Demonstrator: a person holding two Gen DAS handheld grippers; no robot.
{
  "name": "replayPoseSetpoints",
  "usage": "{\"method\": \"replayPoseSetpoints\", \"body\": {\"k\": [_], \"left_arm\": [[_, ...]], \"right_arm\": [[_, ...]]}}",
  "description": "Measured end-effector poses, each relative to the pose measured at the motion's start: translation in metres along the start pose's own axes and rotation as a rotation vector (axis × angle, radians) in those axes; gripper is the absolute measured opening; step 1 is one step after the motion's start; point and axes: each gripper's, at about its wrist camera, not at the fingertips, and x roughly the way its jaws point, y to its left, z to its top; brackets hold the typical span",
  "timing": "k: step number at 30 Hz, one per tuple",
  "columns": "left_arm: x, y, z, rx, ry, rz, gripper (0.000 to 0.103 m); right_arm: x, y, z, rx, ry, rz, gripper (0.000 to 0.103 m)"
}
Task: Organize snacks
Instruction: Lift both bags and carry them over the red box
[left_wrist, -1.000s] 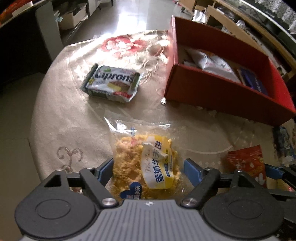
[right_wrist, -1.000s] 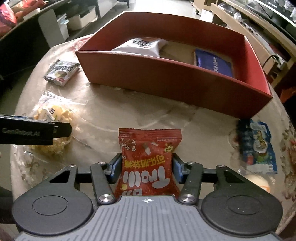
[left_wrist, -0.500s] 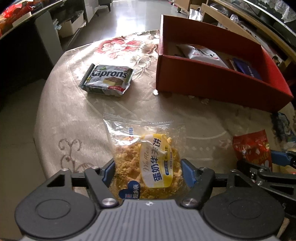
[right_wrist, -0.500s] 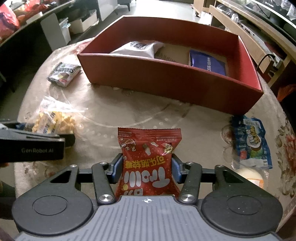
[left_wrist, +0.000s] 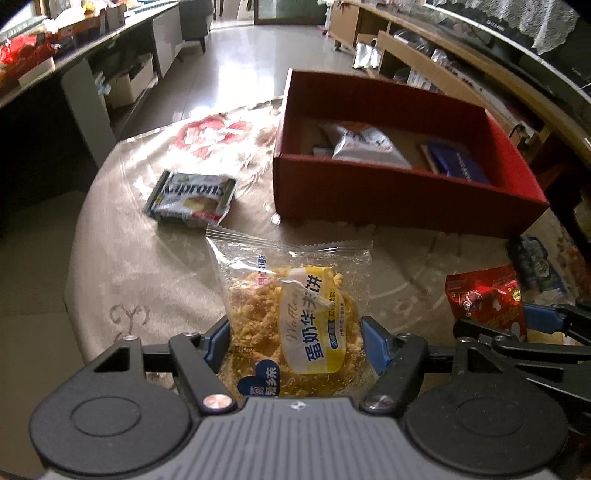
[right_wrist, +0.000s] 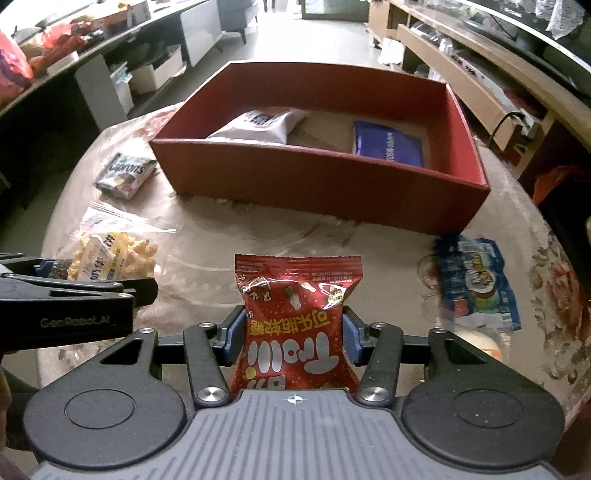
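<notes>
My left gripper (left_wrist: 295, 341) is shut on a clear packet of yellow waffle biscuits (left_wrist: 291, 314) and holds it above the table. My right gripper (right_wrist: 293, 334) is shut on a red candy packet (right_wrist: 295, 317), also held above the table. The red box (right_wrist: 332, 188) stands ahead of both, holding a white packet (right_wrist: 258, 123) and a blue packet (right_wrist: 386, 142). In the left wrist view the box (left_wrist: 399, 192) is ahead to the right, and the red packet (left_wrist: 484, 301) shows at the right.
A Kaprons wafer packet (left_wrist: 192, 197) lies on the tablecloth left of the box. A blue snack packet (right_wrist: 474, 282) lies at the right, with a pale round object (right_wrist: 476, 341) near it. The round table's edge (left_wrist: 74, 280) curves at the left. Shelves and counters stand beyond.
Both grippers have lifted their packets and risen above the table; the box interior shows more fully now.
</notes>
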Motion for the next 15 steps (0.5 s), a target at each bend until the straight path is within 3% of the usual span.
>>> {"method": "replayPoseSetpoints", "body": {"k": [15], "left_arm": [[-0.015, -0.009, 0.017, 0.012, -0.093, -0.012, 0.074]], "right_arm": [[-0.017, -0.014, 0.012, 0.04, -0.087, -0.02, 0.06]]}}
